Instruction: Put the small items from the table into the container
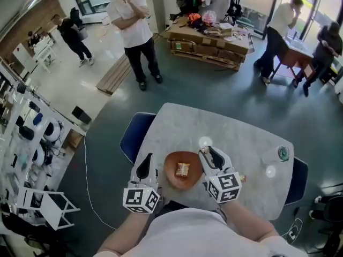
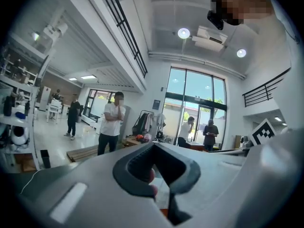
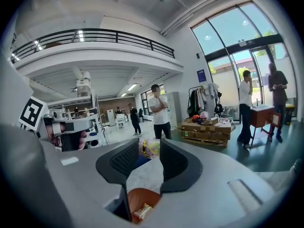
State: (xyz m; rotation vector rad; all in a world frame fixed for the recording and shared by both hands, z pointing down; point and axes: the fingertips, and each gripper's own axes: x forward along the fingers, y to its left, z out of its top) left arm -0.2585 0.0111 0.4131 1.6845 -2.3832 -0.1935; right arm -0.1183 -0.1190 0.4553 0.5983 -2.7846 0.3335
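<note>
a brown bowl [image 1: 170,176] sits close to the near edge of the tabletop [image 1: 241,135], with one wrapped snack [image 1: 183,169] in it. the right gripper [image 1: 209,153], just beside the bowl's right rim, is clamped on a small shiny candy [image 3: 149,147]. the left gripper [image 1: 148,160], at the left rim, is closed on a small pink thing [image 2: 148,177]. beyond the bowl the tabletop lies open to its far edge.

Bright daylight, fisheye-warped edges, slight blur

Pinkish bit [image 2: 150,183] in left claw [image 2: 154,149], perhaps candy, blurred
</note>
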